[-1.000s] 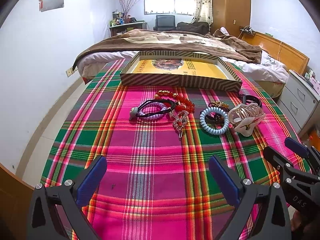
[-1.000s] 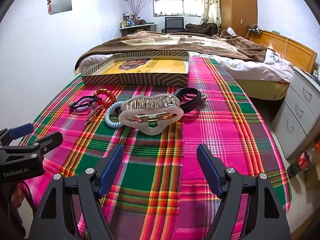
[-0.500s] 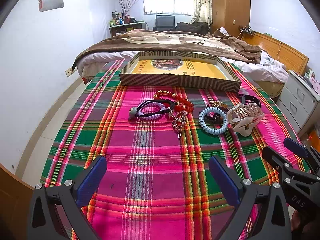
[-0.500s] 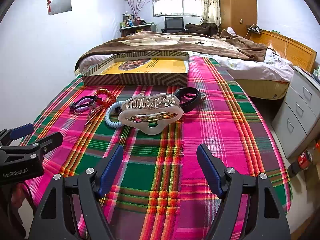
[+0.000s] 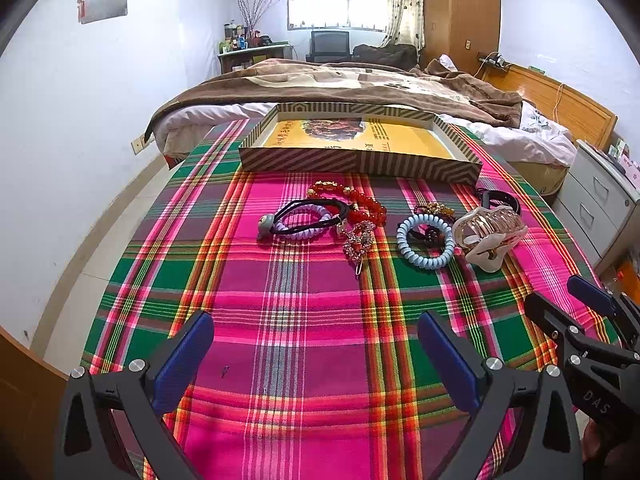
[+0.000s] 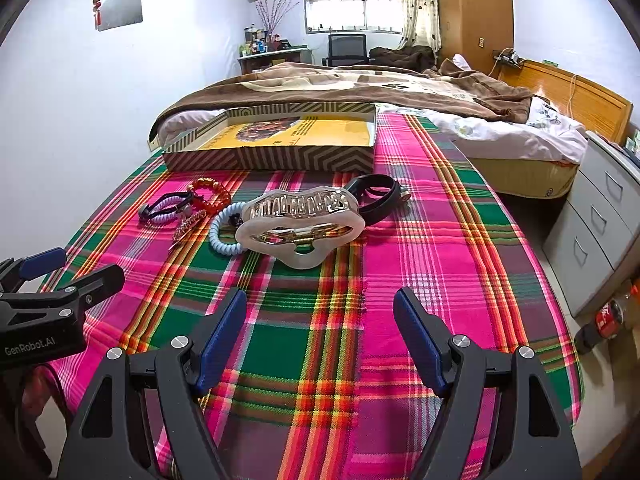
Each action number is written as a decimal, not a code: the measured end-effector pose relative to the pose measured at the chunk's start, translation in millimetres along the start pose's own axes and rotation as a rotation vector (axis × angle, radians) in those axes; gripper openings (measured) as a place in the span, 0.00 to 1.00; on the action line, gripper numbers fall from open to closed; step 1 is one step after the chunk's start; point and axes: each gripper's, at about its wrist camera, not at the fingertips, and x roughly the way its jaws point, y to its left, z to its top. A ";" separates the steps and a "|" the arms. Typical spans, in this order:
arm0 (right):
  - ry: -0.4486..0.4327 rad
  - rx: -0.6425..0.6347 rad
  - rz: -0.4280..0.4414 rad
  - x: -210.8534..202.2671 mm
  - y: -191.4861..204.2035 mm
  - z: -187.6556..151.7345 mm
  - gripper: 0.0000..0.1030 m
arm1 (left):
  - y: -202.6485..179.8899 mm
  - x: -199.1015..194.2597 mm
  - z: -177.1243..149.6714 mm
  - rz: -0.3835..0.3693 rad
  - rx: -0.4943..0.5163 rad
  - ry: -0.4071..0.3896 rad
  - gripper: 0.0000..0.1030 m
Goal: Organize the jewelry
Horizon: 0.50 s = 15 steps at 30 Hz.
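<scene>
Jewelry lies in a row on the plaid cloth. From the left: a lilac coil tie with a black hair tie (image 5: 301, 220) (image 6: 166, 208), a red bead bracelet (image 5: 352, 198) (image 6: 210, 194), a rhinestone clip (image 5: 359, 240), a light blue coil tie (image 5: 425, 240) (image 6: 222, 236), a large pearly claw clip (image 5: 494, 232) (image 6: 300, 228) and a black bracelet (image 6: 376, 196). A striped shallow box (image 5: 360, 160) (image 6: 272, 158) with a yellow floor stands behind them. My left gripper (image 5: 316, 354) is open and empty, well short of the jewelry. My right gripper (image 6: 320, 332) is open and empty, in front of the claw clip.
The plaid cloth (image 5: 280, 320) covers a table. A bed with a brown blanket (image 5: 360, 84) lies beyond it. Grey drawers (image 6: 600, 216) stand at the right, with a cola bottle (image 6: 604, 318) on the floor. A white wall is on the left.
The left gripper view has shifted very slightly; the jewelry sits a little nearer the frame's left. The right gripper has not moved. Both stay open.
</scene>
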 end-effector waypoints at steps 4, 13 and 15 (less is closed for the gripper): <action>0.001 0.000 0.000 0.0 0.0 0.0 0.73 | 0.2 -0.4 -0.2 0.001 -0.001 0.000 1.00; -0.004 -0.003 0.015 1.0 -1.5 4.6 0.73 | 3.0 1.1 2.3 -0.001 -0.001 0.007 1.00; -0.004 -0.006 0.019 2.6 -2.1 6.6 0.73 | 5.7 2.4 4.2 -0.007 -0.002 0.008 1.00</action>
